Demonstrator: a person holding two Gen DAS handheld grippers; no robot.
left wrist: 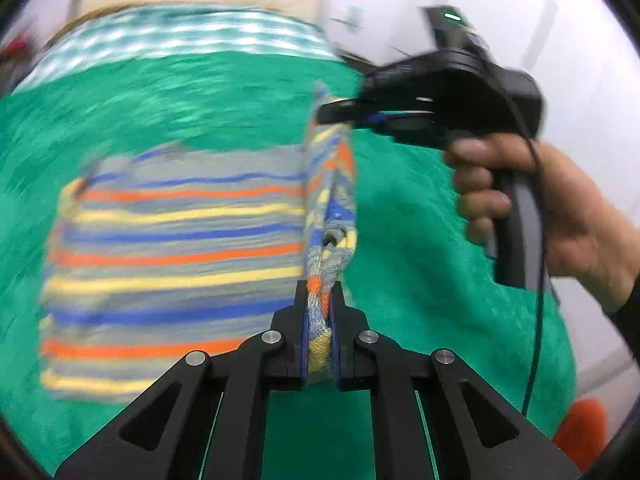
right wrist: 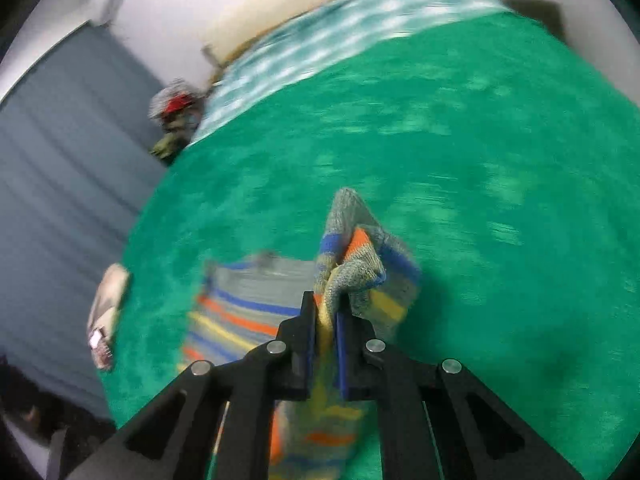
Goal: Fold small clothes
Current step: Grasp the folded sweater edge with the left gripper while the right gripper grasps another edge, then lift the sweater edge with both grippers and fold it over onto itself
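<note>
A: What's the setting?

B: A bed covered with a green blanket (left wrist: 200, 112), a teal checked sheet (left wrist: 180, 36) past it, white wall behind. Off the far edge there's a small heap of things (right wrist: 176, 120), too blurred to name.

A: And the garment?

B: A small striped knit (left wrist: 172, 248), grey with orange, yellow and blue bands, lying mostly flat on the blanket. One edge is lifted into a standing ridge between the two grippers.

A: Who holds what?

B: The left gripper (left wrist: 320, 312) is clamped on the near end of that ridge; you can see the weave bunched between its blue pads. The right gripper (right wrist: 326, 320) is closed on the far end, cloth squeezed between its pads too. From the left view the right hand (left wrist: 560, 216) shows, wrapped round its handle.

A: How will the knit behave?

B: Light and floppy, I'd judge (it sags wherever it isn't pinched). Loose, open weave, so it should stretch and may snag rather than slip. Not fragile.

A: Best place to grip?

B: Along the edge, near the corners, as now, so the lifted side stays taut and lands straight when laid over.
</note>
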